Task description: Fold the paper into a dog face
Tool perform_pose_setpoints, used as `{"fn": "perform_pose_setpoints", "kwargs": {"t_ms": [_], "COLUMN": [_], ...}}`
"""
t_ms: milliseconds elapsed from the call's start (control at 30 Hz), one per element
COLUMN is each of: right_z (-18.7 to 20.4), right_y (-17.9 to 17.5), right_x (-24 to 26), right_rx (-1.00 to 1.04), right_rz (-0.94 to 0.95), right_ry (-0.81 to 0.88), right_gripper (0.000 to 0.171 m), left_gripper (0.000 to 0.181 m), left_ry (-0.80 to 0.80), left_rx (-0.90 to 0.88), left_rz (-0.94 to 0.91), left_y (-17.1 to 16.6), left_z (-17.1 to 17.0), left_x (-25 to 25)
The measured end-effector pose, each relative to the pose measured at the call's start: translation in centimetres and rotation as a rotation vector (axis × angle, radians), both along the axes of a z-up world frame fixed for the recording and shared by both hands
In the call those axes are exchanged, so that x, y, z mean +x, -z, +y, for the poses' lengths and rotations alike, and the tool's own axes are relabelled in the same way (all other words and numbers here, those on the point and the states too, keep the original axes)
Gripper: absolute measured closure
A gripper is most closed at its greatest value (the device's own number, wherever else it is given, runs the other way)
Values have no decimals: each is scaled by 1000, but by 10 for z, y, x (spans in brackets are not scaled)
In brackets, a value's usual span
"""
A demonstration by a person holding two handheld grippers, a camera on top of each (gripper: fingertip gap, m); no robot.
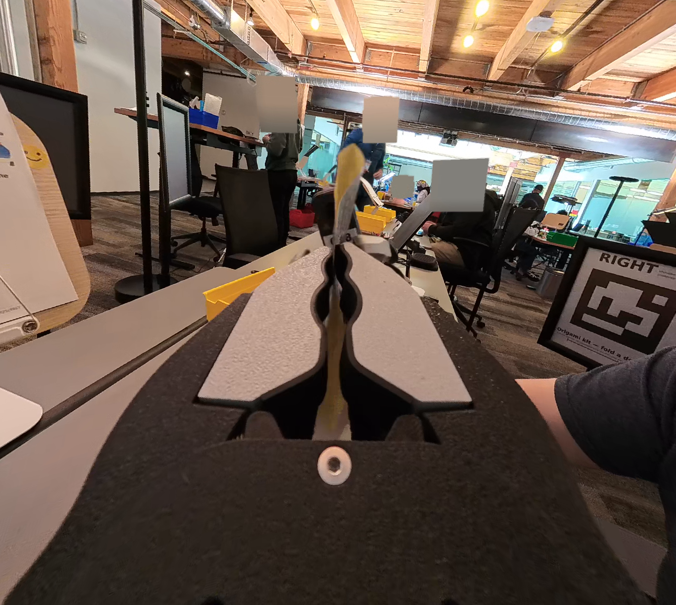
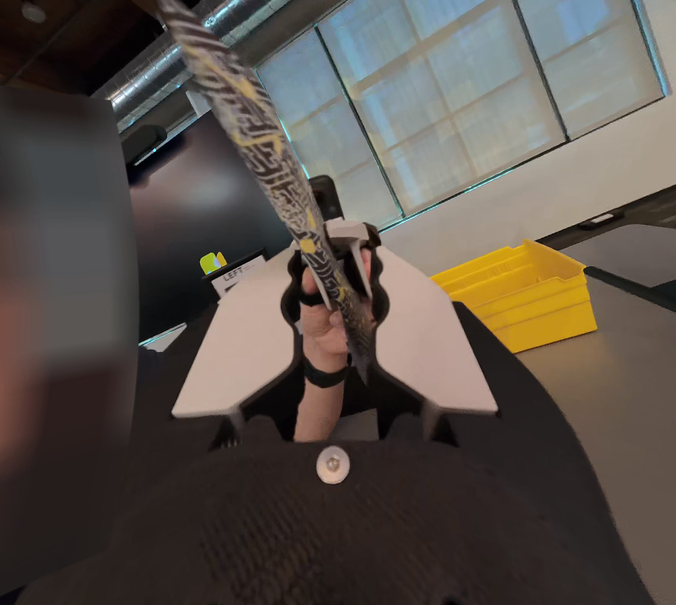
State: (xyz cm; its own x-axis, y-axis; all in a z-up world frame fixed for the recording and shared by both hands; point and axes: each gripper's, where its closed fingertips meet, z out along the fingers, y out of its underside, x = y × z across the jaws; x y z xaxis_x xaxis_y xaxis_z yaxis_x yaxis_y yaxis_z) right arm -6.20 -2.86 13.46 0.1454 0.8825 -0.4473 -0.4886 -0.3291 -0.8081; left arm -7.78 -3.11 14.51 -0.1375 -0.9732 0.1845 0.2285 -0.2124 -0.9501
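The paper (image 1: 349, 167), yellow on one side and black-and-white patterned on the other, is held up in the air, seen almost edge-on. My left gripper (image 1: 338, 253) is shut on it, and the paper rises above the fingertips. In the right wrist view the paper (image 2: 234, 104) slants up to the left. My right gripper (image 2: 334, 260) is open with its jaws on either side of the paper's lower part, which lies near the right-hand finger. The left gripper's white fingers (image 2: 360, 269) pinch the paper just beyond, held by a hand (image 2: 322, 331).
A yellow bin (image 2: 512, 291) stands on the grey table (image 2: 603, 404) and also shows in the left wrist view (image 1: 234, 291). A framed marker sign (image 1: 614, 306) stands at the right, a white board on a stand (image 1: 29, 240) at the left. A sleeved arm (image 1: 603, 423) is at the right. People and chairs are behind. Only a small space, under 4 cm, lies between the two pairs of fingers.
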Motion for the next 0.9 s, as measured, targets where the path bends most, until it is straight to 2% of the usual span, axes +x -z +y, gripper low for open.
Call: {"fn": "perform_pose_setpoints", "kwargs": {"t_ms": [100,200,267,900], "right_z": [-5,-10,-9,-1], "right_y": [8,23,27,47], "right_x": [-17,-34,-40,-56], "right_rx": [-15,-31,-49,-155], "right_rz": [-44,-117,-115,-37], "right_ry": [-67,-135,-153,-230], "right_gripper": [137,164,168,169], "left_gripper": [181,181,181,181], "left_ry": [-14,-24,-25,-118], "left_rx": [4,-12,-22,-66], "left_rz": [5,-8,-12,-42], "left_y": [1,-1,-1,-2], "left_z": [2,6,8,34], "left_x": [0,-2,-4,-18]}}
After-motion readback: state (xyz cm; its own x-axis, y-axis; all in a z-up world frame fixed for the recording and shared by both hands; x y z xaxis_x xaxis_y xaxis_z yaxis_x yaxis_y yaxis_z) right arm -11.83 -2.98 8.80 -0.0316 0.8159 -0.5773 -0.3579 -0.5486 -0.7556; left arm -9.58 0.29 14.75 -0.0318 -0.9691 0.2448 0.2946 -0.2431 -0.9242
